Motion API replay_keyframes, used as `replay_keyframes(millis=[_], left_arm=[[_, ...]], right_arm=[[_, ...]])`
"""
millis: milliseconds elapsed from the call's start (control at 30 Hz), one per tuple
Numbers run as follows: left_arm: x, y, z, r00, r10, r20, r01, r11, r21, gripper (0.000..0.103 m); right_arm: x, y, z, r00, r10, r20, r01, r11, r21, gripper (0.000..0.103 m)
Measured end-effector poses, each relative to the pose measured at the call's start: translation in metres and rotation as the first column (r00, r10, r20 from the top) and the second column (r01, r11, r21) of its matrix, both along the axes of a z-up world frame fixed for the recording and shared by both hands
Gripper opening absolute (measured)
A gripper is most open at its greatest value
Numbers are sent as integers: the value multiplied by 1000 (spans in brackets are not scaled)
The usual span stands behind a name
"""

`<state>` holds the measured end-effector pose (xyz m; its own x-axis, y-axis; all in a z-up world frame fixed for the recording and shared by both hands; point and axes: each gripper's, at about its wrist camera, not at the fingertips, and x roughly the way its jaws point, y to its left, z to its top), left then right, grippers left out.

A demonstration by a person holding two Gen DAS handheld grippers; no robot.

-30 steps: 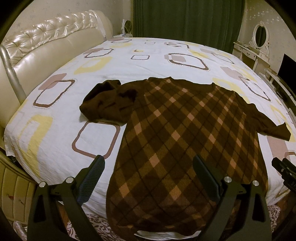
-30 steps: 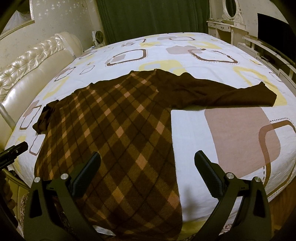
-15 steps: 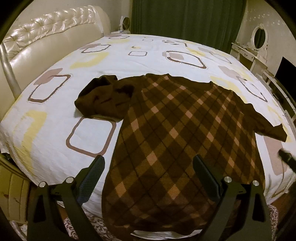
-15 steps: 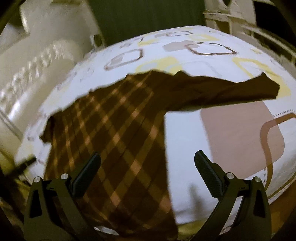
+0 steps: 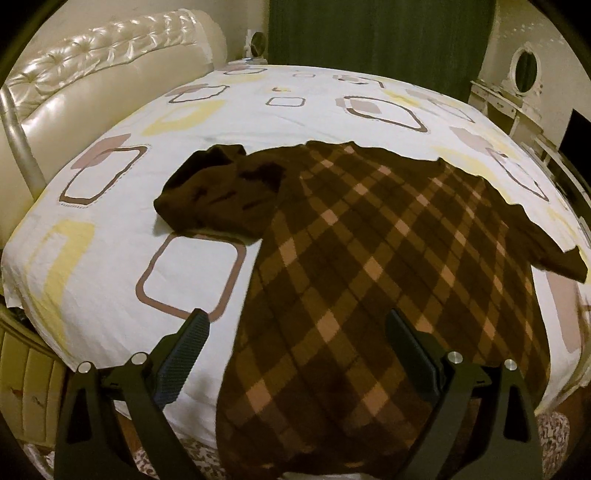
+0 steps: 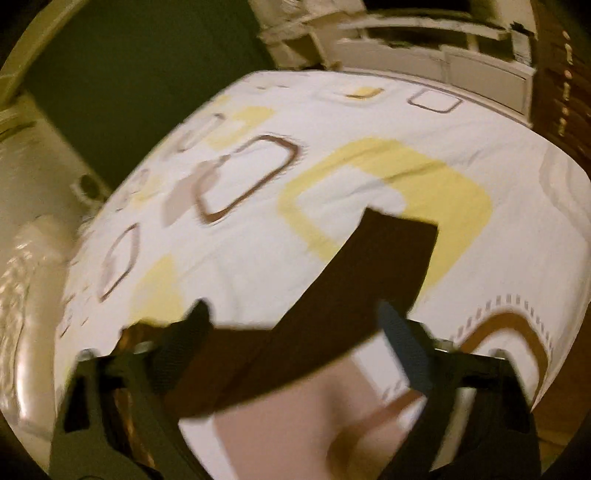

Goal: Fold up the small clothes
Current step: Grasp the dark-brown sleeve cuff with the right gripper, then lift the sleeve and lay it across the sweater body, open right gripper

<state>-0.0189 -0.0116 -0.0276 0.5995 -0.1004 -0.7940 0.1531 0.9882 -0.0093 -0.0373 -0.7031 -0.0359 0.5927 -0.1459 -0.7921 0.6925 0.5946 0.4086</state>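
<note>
A brown plaid sweater (image 5: 369, 266) lies spread flat on the bed, its hem hanging over the near edge. Its left sleeve (image 5: 218, 195) is bunched in a dark heap. Its right sleeve (image 6: 362, 280) lies stretched out straight. My left gripper (image 5: 295, 343) is open and empty, hovering over the sweater's lower left edge. My right gripper (image 6: 295, 332) is open and empty, low over the right sleeve, which runs between its fingers; that view is blurred.
The bed sheet (image 5: 110, 206) is white with yellow and brown squares. A padded cream headboard (image 5: 92, 85) stands at the left. Green curtains (image 5: 376, 33) hang behind the bed. A white dressing table (image 5: 517, 92) with an oval mirror stands at the right.
My right gripper has swung quickly right and down toward the straight sleeve. My left gripper has moved slightly forward and closer over the sweater's hem. Both stay open.
</note>
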Motion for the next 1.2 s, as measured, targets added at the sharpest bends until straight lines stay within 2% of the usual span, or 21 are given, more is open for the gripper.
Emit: replay_keyframes(millis=[33,133,233,367,500,600,633,667,733,867,967,1067,1200], left_arm=[[4,2,0,1000,7,-3,-7,1000,-7,95],[11,7,-2,1000,29,-8,-29,999,-15,95],[17,11,-5,999,43,-14,-43,999,-13,95],[25,12,-16,998,53,-39,-53,999,0,95],[30,15,-26,996,68,-66,-68,998,-5,95],[31,16,-30,994,69,-83,-69,998,-6,95],[31,17,-29,994,69,-81,-70,998,-3,95],[30,17,-28,994,69,-79,-70,998,-6,95],[29,17,-24,995,69,-73,-70,997,-15,95],[25,16,-15,996,63,-55,-65,998,-24,95],[19,13,-10,997,54,-46,-56,998,-33,95],[13,8,-8,998,41,-47,-43,998,-38,95],[8,-1,-8,999,22,-47,-24,999,-34,95]], right_arm=[[13,-11,-8,999,-11,-34,11,1000,22,67],[47,-40,-35,991,-48,-125,59,994,88,65],[70,-60,-53,974,-87,-208,103,992,68,63],[86,-77,-71,935,-143,-326,151,988,0,62],[89,-88,-89,908,-168,-385,179,984,-7,57],[83,-89,-92,902,-179,-392,185,982,-21,30],[80,-89,-92,909,-163,-384,171,985,-14,15],[76,-90,-92,918,-149,-368,161,987,4,8],[61,-91,-86,945,-140,-294,166,984,66,5],[22,-89,-55,985,-127,-113,138,986,93,5],[-18,-82,-27,994,-104,19,102,991,84,5],[-71,-76,-21,988,-103,118,94,993,75,5],[-128,-67,-42,981,-134,139,119,987,112,5]])
